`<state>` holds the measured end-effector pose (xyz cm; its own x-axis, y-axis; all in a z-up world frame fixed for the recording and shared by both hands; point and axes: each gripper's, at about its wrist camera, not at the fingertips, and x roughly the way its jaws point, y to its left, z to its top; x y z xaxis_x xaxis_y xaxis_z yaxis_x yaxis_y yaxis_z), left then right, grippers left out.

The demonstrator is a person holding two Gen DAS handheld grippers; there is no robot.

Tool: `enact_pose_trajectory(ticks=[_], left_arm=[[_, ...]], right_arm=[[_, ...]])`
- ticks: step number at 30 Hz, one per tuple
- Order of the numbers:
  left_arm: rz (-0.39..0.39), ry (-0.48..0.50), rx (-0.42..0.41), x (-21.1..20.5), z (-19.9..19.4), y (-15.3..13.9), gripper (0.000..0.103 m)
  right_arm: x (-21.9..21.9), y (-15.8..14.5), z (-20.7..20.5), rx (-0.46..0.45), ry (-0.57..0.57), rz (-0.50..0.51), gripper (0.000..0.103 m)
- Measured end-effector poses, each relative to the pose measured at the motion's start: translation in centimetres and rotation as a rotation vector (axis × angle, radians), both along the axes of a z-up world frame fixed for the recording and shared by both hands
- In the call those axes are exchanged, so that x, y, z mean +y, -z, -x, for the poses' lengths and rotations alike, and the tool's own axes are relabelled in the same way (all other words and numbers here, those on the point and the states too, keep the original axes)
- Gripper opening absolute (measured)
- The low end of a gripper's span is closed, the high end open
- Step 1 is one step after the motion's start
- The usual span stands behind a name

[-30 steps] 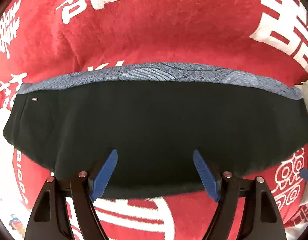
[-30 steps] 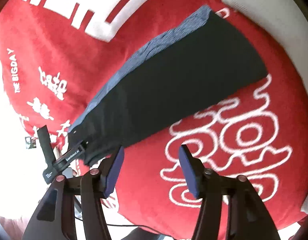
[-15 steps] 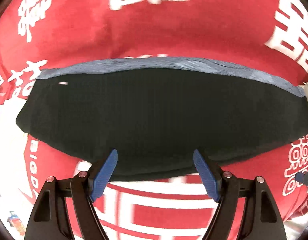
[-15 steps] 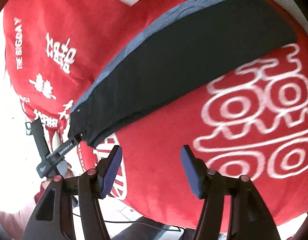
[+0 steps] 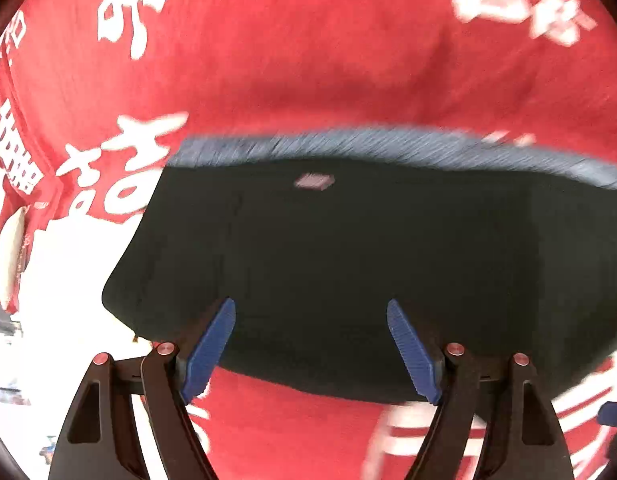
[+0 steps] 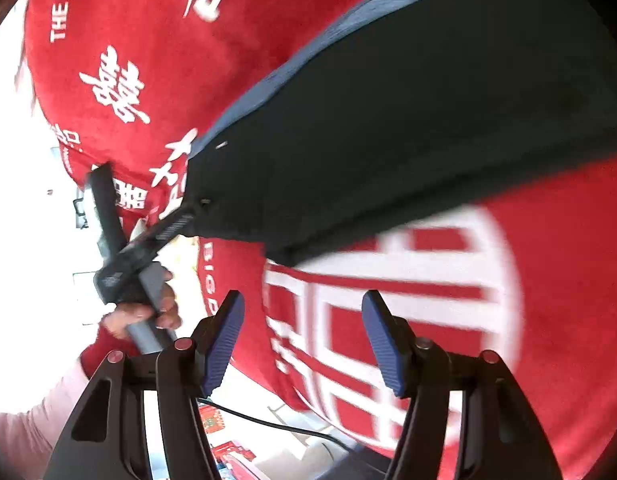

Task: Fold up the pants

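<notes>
Left-wrist view first: the pants [image 5: 368,264] fill the middle of the frame, a dark, already doubled-over band lying flat on the red blanket [image 5: 308,60] with its white characters. A blue-grey strip of the garment shows along the upper edge, and a small pale tag [image 5: 314,181] sits in the upper middle of the dark cloth. The left gripper [image 5: 310,344] hangs at the bottom centre, its blue pads spread wide with nothing between them; they frame the lower edge of the pants near the cloth's rounded left end, but I can't say they touch it.

From the right-wrist view, the pants [image 6: 408,120] run from centre-left up to the upper right corner. The right gripper [image 6: 302,340] is at the bottom centre, released and empty, over bare blanket below the garment. At left of that frame the person's hand [image 6: 148,308] holds the other tool, whose tips lie right at the lower left end of the pants.

My reading is that the lengthwise fold is done and both hands are lining up for the crosswise fold. Next, each gripper needs to settle on that end of the garment, one at each corner, and pinch every layer together before lifting. The right one looks farther off the cloth. Both views are smeared, so the exact gaps are hard to judge.
</notes>
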<state>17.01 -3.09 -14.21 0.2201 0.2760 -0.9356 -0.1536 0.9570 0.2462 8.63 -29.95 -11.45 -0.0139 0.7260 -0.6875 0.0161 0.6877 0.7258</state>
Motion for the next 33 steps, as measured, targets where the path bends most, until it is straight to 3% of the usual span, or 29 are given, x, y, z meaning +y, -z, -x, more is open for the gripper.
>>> enact_pose_trajectory(ticks=[2,4,7,16,18,19,21,25,30,33], left_arm=[[0.032,-0.020,0.032,1.4,0.3,1.5,0.080],[0.079,-0.015,0.002,2.2,0.7,1.7,0.080],[0.076,0.020,-0.011,2.1,0.9,2.0,0.080],[0.128,0.042,-0.050,2.6,1.2,2.3,0.081],[0.130,0.046,-0.047,2.6,1.2,2.3,0.081],[0.133,0.048,-0.040,2.7,1.1,2.2,0.081],[0.134,0.051,-0.026,2.7,1.1,2.1,0.081],[0.142,0.072,-0.019,3.1,1.1,2.2,0.081],[0.093,0.104,-0.031,2.3,1.4,2.6,0.083],[0.080,0.107,-0.031,2.1,1.5,2.5,0.083]], right_arm=[[2.3,0.7,-0.5,-0.002,-0.006,-0.012,0.065],[4.1,1.3,-1.0,-0.006,-0.010,-0.017,0.063],[5.4,1.9,-1.4,-0.017,-0.002,-0.011,0.063],[5.5,2.6,-2.1,-0.011,0.109,-0.016,0.061],[5.4,2.9,-2.5,0.019,0.138,-0.015,0.041],[5.4,3.0,-2.8,0.041,0.144,0.015,0.011],[5.3,2.6,-3.0,0.042,0.154,0.033,0.008],[5.8,-0.1,-1.9,-0.066,0.090,0.077,0.007],[5.1,3.4,-0.8,0.022,0.120,0.104,0.005],[4.8,3.8,-0.4,0.025,0.130,0.085,0.006]])
